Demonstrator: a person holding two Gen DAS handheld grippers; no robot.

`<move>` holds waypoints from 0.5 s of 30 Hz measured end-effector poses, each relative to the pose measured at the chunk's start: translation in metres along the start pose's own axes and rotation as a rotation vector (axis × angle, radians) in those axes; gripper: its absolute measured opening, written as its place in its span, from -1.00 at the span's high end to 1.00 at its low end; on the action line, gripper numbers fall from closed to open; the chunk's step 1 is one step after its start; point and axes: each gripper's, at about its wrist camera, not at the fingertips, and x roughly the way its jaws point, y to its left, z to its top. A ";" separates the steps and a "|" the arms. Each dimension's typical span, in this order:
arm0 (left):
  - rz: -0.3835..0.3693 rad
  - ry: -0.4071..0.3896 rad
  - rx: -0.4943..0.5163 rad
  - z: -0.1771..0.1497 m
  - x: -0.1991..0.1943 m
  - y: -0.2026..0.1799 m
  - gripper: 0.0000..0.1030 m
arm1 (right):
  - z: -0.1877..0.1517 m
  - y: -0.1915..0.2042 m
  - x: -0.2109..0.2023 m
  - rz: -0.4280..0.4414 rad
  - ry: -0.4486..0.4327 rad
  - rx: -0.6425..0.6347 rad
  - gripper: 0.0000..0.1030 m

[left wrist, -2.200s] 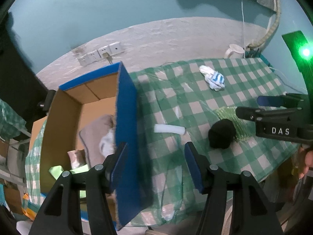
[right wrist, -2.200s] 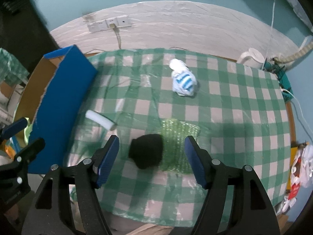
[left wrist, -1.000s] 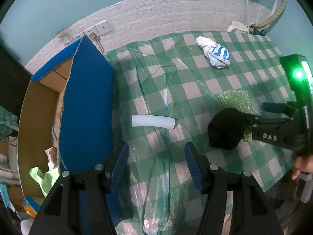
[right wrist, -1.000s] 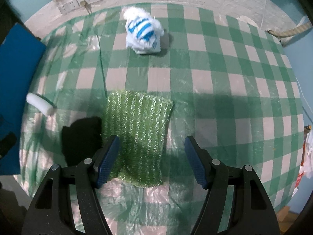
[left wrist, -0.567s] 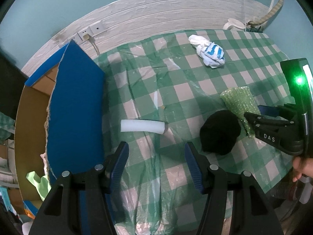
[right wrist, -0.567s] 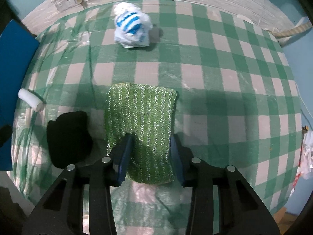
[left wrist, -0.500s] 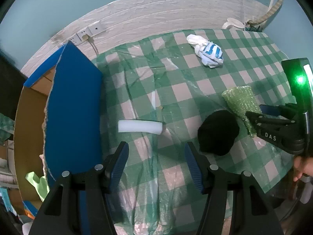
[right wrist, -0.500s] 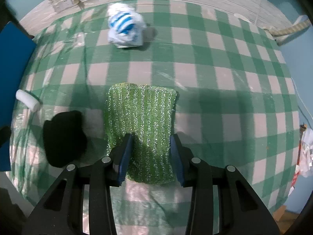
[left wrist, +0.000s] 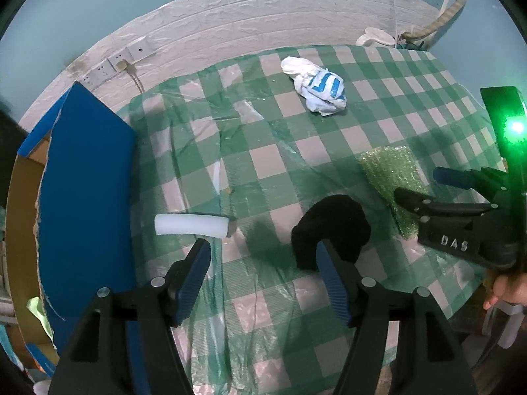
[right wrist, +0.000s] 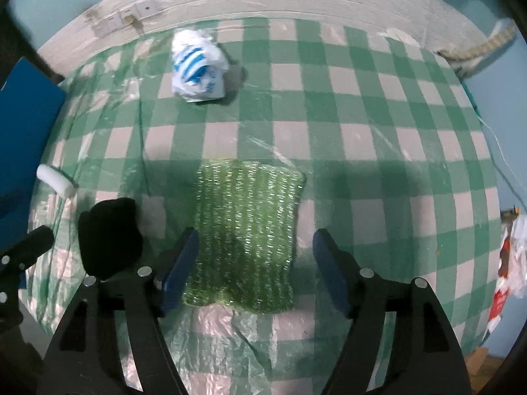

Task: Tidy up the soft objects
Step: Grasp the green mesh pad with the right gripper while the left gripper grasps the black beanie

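On the green checked tablecloth point(left wrist: 263, 151) lie a white foam roll point(left wrist: 191, 225), a black soft lump point(left wrist: 331, 230), a green bubble-wrap sheet point(right wrist: 245, 230) and a white-and-blue crumpled bag point(left wrist: 318, 89). My left gripper point(left wrist: 263, 270) is open and empty, above the cloth between the foam roll and the black lump. My right gripper point(right wrist: 255, 263) is open over the near end of the green sheet, its fingers on either side of it. The right gripper also shows in the left wrist view point(left wrist: 438, 187).
A cardboard box with a blue outer wall point(left wrist: 85, 197) stands at the table's left edge, with soft things inside. A wall with sockets point(left wrist: 112, 62) runs behind the table. A white cup point(left wrist: 375, 38) and a hose are at the far right corner.
My right gripper, which had narrowed around the green sheet, has opened wide again; the sheet still lies on the cloth. The left gripper has drifted slightly right, toward the black lump.
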 end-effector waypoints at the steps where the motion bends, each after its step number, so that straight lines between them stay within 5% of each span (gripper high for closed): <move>1: 0.000 -0.001 0.003 0.000 0.000 -0.001 -0.33 | 0.000 0.003 0.001 0.003 0.002 -0.008 -0.41; 11: -0.013 -0.002 0.009 0.003 0.004 -0.005 -0.41 | -0.003 0.019 0.023 -0.014 0.026 -0.030 -0.40; 15: -0.032 0.001 0.020 0.004 0.006 -0.010 -0.42 | -0.003 0.020 0.019 -0.048 0.014 -0.047 0.14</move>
